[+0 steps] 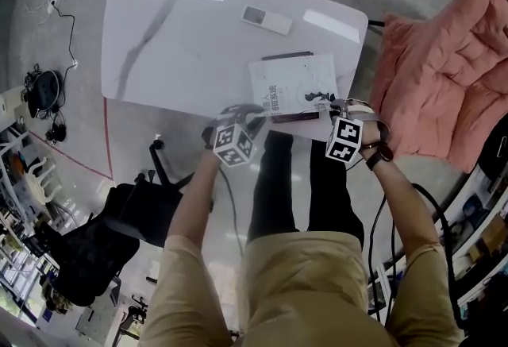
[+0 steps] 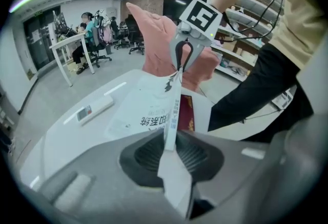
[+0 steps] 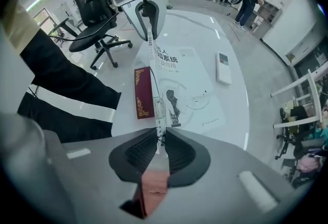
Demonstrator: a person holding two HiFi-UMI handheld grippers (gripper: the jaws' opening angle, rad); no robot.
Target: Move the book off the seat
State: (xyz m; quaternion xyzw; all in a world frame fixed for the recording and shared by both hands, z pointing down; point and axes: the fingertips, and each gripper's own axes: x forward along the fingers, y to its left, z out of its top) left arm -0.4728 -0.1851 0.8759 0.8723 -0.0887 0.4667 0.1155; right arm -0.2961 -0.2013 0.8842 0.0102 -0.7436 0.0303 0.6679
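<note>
A white book (image 1: 295, 82) with dark print lies out over the near right part of the white table (image 1: 175, 44). Both grippers hold its near edge. My left gripper (image 1: 238, 117) is shut on the edge's left end, and the thin edge (image 2: 173, 115) runs up from between its pads. My right gripper (image 1: 337, 107) is shut on the right end, pointing steeply down. In the right gripper view the edge (image 3: 152, 69) runs from my right gripper (image 3: 160, 145) to the left gripper (image 3: 148, 18). A dark red booklet (image 3: 143, 92) lies on the table beside the book.
A white remote (image 1: 267, 19) lies at the table's far side. A pink padded coat (image 1: 444, 83) is draped over a seat at the right. A black office chair (image 1: 119, 226) stands at the near left. The person's dark-trousered legs (image 1: 274, 186) are at the table's edge.
</note>
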